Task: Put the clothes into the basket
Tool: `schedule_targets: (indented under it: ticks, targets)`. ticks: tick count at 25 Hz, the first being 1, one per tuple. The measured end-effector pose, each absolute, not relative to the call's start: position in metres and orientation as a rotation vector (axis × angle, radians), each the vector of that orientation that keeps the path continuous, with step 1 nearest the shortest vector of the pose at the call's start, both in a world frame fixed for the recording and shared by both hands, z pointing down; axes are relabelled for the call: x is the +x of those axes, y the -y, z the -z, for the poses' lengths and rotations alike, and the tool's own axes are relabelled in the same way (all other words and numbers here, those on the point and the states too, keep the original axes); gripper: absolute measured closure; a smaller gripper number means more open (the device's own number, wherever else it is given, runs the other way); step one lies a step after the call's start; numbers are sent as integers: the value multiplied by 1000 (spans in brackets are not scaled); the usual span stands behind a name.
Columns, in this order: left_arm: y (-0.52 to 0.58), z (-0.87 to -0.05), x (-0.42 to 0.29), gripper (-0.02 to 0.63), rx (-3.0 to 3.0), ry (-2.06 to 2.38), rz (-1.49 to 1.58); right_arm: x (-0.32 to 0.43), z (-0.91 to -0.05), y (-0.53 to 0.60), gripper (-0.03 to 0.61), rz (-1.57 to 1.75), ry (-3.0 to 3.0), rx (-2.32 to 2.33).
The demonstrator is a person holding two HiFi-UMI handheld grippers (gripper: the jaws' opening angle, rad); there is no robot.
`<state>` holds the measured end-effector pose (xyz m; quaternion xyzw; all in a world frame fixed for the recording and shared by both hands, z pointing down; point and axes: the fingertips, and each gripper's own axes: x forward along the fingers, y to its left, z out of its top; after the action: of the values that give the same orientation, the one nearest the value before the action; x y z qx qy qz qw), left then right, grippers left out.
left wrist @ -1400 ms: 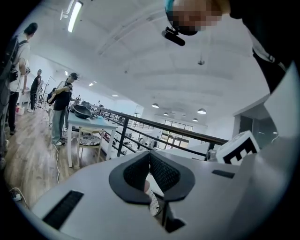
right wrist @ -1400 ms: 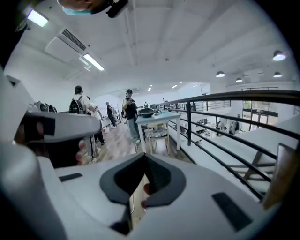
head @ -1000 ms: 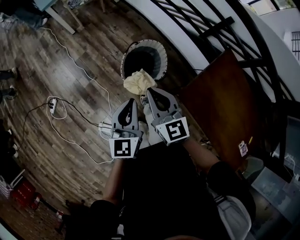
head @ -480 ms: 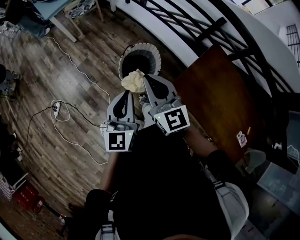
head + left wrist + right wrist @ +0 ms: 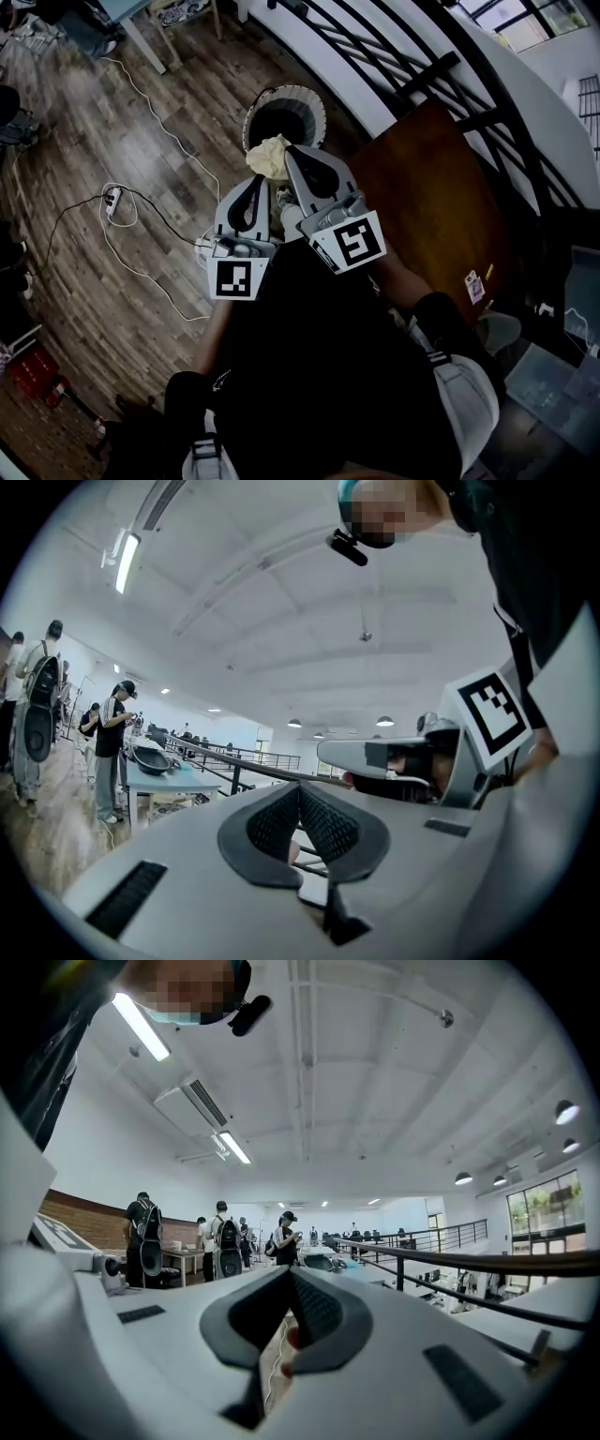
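Note:
A round basket [image 5: 284, 111] with a pale woven rim stands on the wood floor. At its near rim is a pale yellow cloth [image 5: 268, 156]; I cannot tell whether it rests on the rim or on the floor beside it. My right gripper [image 5: 292, 156] is held high and level, with its tip over the cloth's right edge. Its jaws are shut and no cloth shows between them [image 5: 289, 1274]. My left gripper [image 5: 255, 181] hangs just left of it, also shut and empty [image 5: 299, 789]. Both grippers point toward the basket.
A dark brown table [image 5: 433, 208] stands to the right, with a black curved railing [image 5: 375, 47] behind the basket. A power strip with white cables [image 5: 112, 201] lies on the floor at left. Several people stand by tables [image 5: 221, 1241] in the distance.
Both grippers have risen toward the head camera, staying side by side and shut. The cloth stays at the basket's near rim.

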<state>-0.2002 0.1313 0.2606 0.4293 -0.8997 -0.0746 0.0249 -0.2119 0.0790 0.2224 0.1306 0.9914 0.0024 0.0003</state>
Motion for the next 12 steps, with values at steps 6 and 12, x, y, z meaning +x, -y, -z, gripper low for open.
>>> schedule_targets:
  ticks: [6, 12]
  targets:
    - [-156, -255, -200, 600, 1173, 2878, 211, -210, -223, -105, 569, 9, -3081, 594]
    - [-172, -256, -204, 600, 925, 2983, 202, -219, -225, -119, 569, -1, -3011, 821]
